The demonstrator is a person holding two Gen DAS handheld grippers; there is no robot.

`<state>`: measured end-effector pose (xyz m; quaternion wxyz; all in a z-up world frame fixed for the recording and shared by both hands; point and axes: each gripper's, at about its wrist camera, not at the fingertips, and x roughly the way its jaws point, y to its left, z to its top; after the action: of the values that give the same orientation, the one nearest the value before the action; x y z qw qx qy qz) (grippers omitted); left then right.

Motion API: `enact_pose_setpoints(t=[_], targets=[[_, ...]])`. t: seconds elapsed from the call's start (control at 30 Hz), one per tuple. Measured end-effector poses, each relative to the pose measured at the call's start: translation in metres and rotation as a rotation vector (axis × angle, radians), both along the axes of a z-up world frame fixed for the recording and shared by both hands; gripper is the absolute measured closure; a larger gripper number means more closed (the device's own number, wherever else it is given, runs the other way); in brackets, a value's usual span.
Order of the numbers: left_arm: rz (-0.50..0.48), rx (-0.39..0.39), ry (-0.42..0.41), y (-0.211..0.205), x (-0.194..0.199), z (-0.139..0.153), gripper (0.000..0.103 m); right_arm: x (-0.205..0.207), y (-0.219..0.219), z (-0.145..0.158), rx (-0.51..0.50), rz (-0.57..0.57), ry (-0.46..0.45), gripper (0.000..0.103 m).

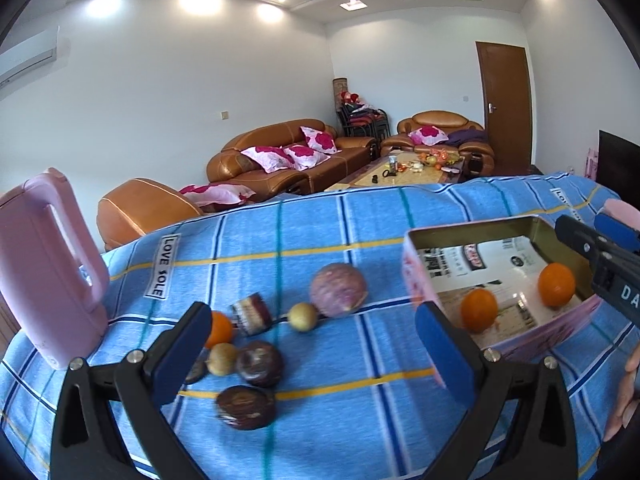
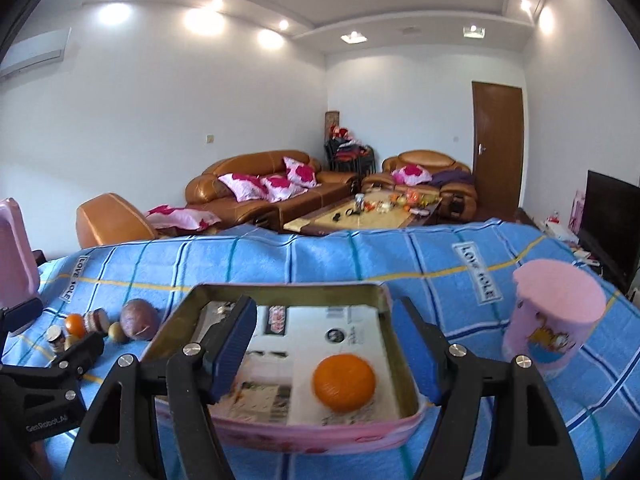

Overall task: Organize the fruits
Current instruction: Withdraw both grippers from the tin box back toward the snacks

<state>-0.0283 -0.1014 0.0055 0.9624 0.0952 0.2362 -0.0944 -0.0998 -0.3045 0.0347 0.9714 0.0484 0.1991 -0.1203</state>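
Meanwhile, on a blue checked cloth (image 1: 360, 420), the sorting of fruit looks only partly done. At the far left of the left wrist view stands a pink jug (image 1: 44, 264); just right of it, at lower left centre, the unsorted pile waits: one orange (image 1: 219, 329) half hidden behind a claw finger, several dark purple fruits (image 1: 259, 363), two small yellowish ones (image 1: 303, 317) and a larger mottled purple fruit (image 1: 338, 289). At the right of that frame the pink-walled tray (image 1: 424, 276) already holds two oranges (image 1: 478, 309), so by this evidence one orange and the other kinds remain to be placed. The left gripper (image 1: 308, 356) hangs wide open above the pile, holding nothing. In the right wrist view, the right gripper (image 2: 324, 352) stands about half open over the tray, an orange (image 2: 344, 382) lying loose on the tray floor below its blue pads, gripping nothing; a pink cup (image 2: 556, 320) stands at far right.
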Motion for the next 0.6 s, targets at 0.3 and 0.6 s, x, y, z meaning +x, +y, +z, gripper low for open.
enact_pose_setpoints(t=[0.3,0.6], targets=[[0.023,0.021,0.014,0.038,0.013,-0.003,0.000,0.011,0.040,-0.009,0.077,0.079,0.081,0.031],[0.053,0.016,0.038,0.071,0.027,-0.006,0.000,0.020,0.080,-0.013,0.109,0.136,0.091,0.031]])
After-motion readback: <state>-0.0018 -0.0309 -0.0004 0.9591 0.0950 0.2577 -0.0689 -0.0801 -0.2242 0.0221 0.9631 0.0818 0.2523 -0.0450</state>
